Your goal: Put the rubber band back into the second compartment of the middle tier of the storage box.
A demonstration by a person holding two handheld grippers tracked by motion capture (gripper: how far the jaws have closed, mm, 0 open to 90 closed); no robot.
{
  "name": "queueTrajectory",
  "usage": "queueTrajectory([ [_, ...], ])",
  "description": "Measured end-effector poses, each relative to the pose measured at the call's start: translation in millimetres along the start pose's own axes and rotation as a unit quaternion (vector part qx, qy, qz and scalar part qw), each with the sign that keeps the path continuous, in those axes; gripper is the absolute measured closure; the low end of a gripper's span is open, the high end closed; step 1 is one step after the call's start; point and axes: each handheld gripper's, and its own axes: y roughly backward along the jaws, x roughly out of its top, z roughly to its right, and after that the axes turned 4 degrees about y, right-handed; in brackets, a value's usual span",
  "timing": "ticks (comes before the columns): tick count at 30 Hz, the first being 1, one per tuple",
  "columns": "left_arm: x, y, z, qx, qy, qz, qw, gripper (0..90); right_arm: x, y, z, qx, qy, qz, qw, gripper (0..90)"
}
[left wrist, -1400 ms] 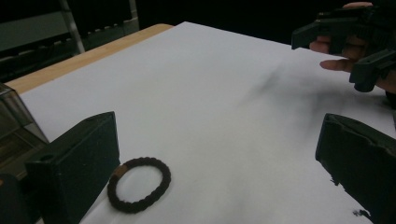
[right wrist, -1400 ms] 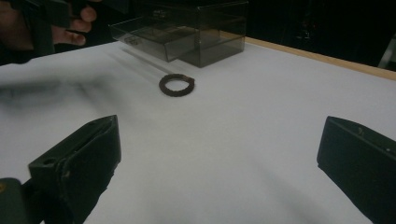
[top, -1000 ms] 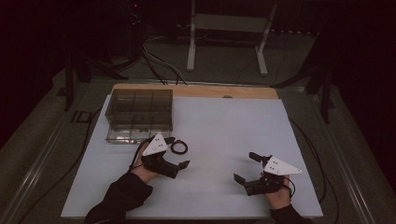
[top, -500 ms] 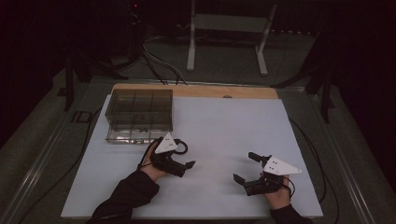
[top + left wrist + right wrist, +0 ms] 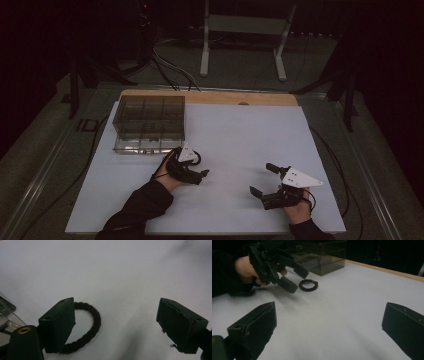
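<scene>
- High view: I see a white bench (image 5: pixel 240 145) with a clear compartment box (image 5: pixel 149 122) standing at its far left corner.
- My left hand-held gripper (image 5: pixel 196 172) sits just in front of that box, jaws spread wide and grasping nothing.
- Left gripper view: a dark braided hair tie (image 5: pixel 86 327) lies flat on the bench. One jaw stands in front of the ring's near side, the other well off to the side, so the ring is not between them.
- Right gripper view: the hair tie (image 5: pixel 308 285) rests just beside the left gripper's jaw tips, between them and the box.
- My right hand-held gripper (image 5: pixel 264 181) waits near the bench's front right, jaws released, empty, well apart from the tie.
- My judgement: the work is at its start. The tie is not yet picked up; gripping it, and probably moving it to the box, remain.
</scene>
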Motion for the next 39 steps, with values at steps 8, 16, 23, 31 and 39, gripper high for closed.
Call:
queueTrajectory([
  [8,-0.1,-7.3,-3.3,0.012,-0.002,-0.012,0.9998,35.1,-0.2,-0.9,0.0,0.003,0.000,-0.002,1.0000,0.0],
  [16,-0.3,-14.8,-6.9,0.028,0.002,-0.032,0.9991,49.9,-0.1,-0.5,-0.5,0.002,0.002,-0.003,1.0000,0.0],
  [23,-0.1,-17.0,-9.8,0.029,0.007,-0.036,0.9989,61.2,-0.1,-0.8,0.0,0.003,0.001,-0.002,1.0000,0.0],
  [31,0.4,-17.6,-12.6,0.009,0.016,-0.039,0.9991,73.3,-0.1,-1.0,-0.3,0.004,0.001,-0.003,1.0000,0.0],
  [39,0.5,-17.4,-14.3,0.008,0.019,-0.041,0.9989,84.4,0.0,-1.4,-0.3,0.004,0.001,-0.003,1.0000,0.0],
])
